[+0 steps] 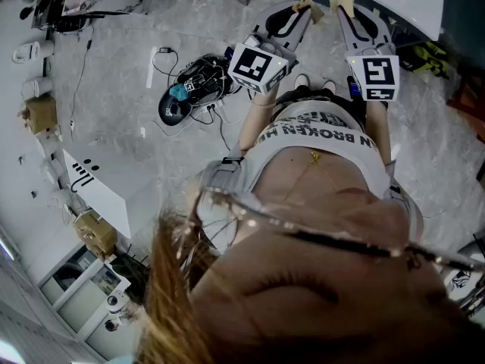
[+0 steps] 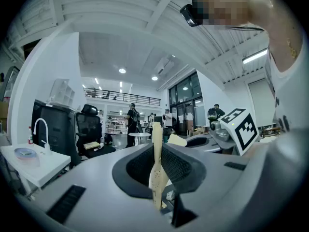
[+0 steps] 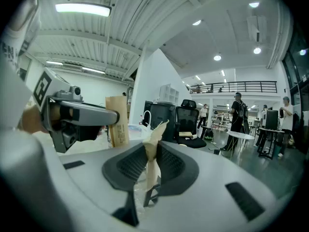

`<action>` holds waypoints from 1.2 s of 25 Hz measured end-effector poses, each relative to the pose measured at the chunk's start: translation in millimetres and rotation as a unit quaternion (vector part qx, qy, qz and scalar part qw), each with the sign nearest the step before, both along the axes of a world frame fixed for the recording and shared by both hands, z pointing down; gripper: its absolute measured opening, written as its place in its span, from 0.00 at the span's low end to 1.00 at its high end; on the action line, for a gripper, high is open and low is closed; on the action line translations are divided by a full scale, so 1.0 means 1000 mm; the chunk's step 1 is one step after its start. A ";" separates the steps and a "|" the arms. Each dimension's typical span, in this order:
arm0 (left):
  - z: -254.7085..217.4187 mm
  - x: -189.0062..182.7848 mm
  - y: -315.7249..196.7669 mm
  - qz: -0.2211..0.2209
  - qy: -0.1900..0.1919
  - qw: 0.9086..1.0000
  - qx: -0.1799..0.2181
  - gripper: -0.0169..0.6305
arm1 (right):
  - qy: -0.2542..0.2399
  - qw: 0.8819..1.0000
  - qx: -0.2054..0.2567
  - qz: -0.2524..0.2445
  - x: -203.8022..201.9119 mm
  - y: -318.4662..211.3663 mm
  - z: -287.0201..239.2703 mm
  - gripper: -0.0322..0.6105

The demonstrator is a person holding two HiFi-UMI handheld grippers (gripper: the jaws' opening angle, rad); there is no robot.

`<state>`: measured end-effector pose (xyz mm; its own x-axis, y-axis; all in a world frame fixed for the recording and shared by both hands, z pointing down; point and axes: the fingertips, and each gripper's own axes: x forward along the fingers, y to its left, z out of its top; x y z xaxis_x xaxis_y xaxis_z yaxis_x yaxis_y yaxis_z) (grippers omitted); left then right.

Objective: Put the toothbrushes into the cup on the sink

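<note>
Both grippers are held up in front of the person and point forward over the floor. My left gripper (image 1: 301, 10) (image 2: 157, 151) is shut on a beige paper-wrapped toothbrush (image 2: 157, 170) that stands upright between the dark pads. My right gripper (image 1: 345, 4) (image 3: 150, 153) is shut on a similar beige wrapped toothbrush (image 3: 152, 161) with crumpled clear film below it. The left gripper with its packet (image 3: 117, 121) shows at the left of the right gripper view. A white sink counter (image 2: 41, 166) with a curved tap (image 2: 42, 129) stands at the far left. No cup can be made out.
Below lies a grey floor with a black device and tangled cables (image 1: 189, 89). A white cabinet (image 1: 102, 188) stands at the left. Ahead are a black office chair (image 2: 89, 132), a small round table (image 2: 139, 137) and several people standing in an open hall.
</note>
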<state>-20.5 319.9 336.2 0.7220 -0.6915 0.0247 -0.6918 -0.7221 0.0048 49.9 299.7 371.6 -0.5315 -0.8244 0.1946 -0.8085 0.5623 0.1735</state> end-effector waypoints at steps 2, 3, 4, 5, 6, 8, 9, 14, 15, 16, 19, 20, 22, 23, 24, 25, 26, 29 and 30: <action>-0.003 0.002 0.001 0.001 0.002 1.000 0.002 0.11 | -0.003 1.000 0.004 -0.001 0.001 0.001 -0.004 0.16; -0.005 0.003 0.001 0.001 0.002 1.000 0.003 0.11 | -0.006 1.000 0.006 -0.002 0.001 0.001 -0.005 0.16; -0.006 0.004 0.002 0.002 0.003 1.000 0.003 0.11 | -0.011 1.000 0.006 -0.004 0.002 0.002 -0.007 0.16; -0.006 0.006 0.002 0.002 0.004 1.000 0.003 0.11 | -0.016 1.000 0.007 -0.006 0.004 0.003 -0.008 0.16; -0.005 0.009 0.003 0.002 0.005 1.000 0.002 0.11 | -0.021 1.000 0.008 -0.008 0.006 0.003 -0.008 0.16; -0.004 0.016 0.004 0.000 0.009 1.000 0.002 0.11 | -0.026 1.000 0.012 -0.011 0.013 0.005 -0.008 0.16; -0.003 0.019 0.005 0.000 0.009 1.000 0.003 0.11 | -0.027 0.999 0.014 -0.013 0.016 0.005 -0.008 0.16; -0.005 0.021 0.003 -0.006 0.009 1.000 0.006 0.11 | -0.029 0.999 0.012 -0.022 0.019 0.004 -0.008 0.16; -0.004 0.022 0.001 -0.007 0.009 1.000 0.005 0.11 | -0.029 0.999 0.012 -0.022 0.020 0.003 -0.007 0.16; -0.004 0.023 -0.001 -0.007 0.008 1.000 0.006 0.11 | -0.030 0.999 0.012 -0.023 0.021 0.001 -0.007 0.16; -0.002 0.021 -0.012 -0.011 0.010 1.000 0.005 0.11 | -0.031 0.999 0.015 -0.020 0.022 -0.009 -0.008 0.16; -0.001 0.019 -0.017 -0.012 0.010 1.000 0.004 0.11 | -0.032 0.999 0.015 -0.019 0.021 -0.013 -0.008 0.16; 0.001 0.014 -0.029 -0.012 0.011 1.000 0.002 0.11 | -0.033 0.999 0.015 -0.016 0.018 -0.023 -0.007 0.16; 0.002 0.012 -0.036 -0.011 0.011 1.000 0.004 0.11 | -0.033 0.999 0.016 -0.015 0.017 -0.030 -0.006 0.16; 0.001 0.010 -0.044 -0.010 0.011 1.000 0.006 0.11 | -0.033 0.999 0.017 -0.012 0.015 -0.037 -0.006 0.16; 0.000 0.008 -0.053 -0.008 0.012 1.000 0.009 0.11 | -0.033 0.999 0.018 -0.010 0.013 -0.045 -0.006 0.16; 0.000 0.006 -0.061 -0.006 0.013 1.000 0.011 0.11 | -0.033 0.999 0.019 -0.007 0.011 -0.053 -0.007 0.16; -0.001 -0.001 -0.091 0.007 0.015 1.000 0.011 0.11 | -0.030 0.999 0.019 0.005 0.004 -0.081 -0.007 0.16; 0.000 -0.003 -0.102 0.012 0.015 1.000 0.010 0.11 | -0.029 0.999 0.018 0.009 0.001 -0.091 -0.007 0.16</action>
